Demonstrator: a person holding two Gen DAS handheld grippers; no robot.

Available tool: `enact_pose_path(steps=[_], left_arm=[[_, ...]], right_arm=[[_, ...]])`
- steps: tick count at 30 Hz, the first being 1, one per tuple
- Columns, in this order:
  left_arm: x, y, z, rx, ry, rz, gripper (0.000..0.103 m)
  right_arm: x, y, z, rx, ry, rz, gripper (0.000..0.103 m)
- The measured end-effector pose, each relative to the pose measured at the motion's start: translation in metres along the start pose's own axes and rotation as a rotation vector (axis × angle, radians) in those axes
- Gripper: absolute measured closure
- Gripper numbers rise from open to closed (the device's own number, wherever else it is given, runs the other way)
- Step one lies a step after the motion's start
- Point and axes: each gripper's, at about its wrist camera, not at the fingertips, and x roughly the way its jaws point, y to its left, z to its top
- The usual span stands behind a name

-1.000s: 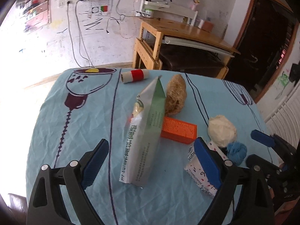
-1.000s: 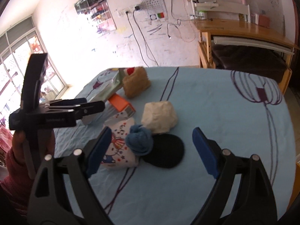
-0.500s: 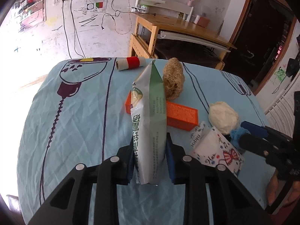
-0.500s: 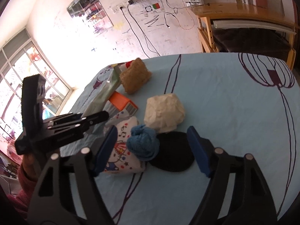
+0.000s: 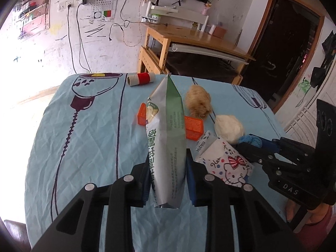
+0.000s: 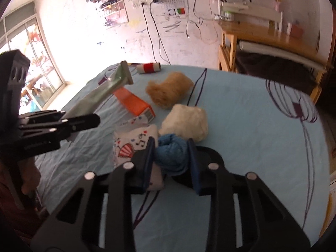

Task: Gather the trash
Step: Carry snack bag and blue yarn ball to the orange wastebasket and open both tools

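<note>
The left tool (image 5: 167, 178) is clamped on the green snack bag (image 5: 167, 138) at centre frame; the right tool (image 6: 170, 161) pinches the blue wad (image 6: 171, 155). Lift both straight up, gently, clearing the orange box (image 5: 192, 127) on the table (image 5: 84, 147).

Right hand-held gripper (image 6: 170, 162) pinching blue yarn ball (image 6: 171, 155); cream wad (image 6: 185, 126) touching behind.
</note>
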Motion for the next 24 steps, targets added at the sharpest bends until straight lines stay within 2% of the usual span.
enact_pose_path(steps=[4,12,24], left_arm=[[-0.007,-0.001,-0.001,0.001,-0.01,-0.007,0.079],[-0.018,-0.02,0.004,0.024,-0.031,-0.014,0.079],[-0.021,-0.082,0.015,0.122,-0.042,-0.03,0.079]], right_arm=[[-0.014,-0.004,0.0,0.012,-0.035,0.007,0.074],[-0.04,-0.037,-0.003,0.087,-0.103,-0.003,0.074],[-0.088,-0.096,-0.018,0.178,-0.201,-0.069,0.074]])
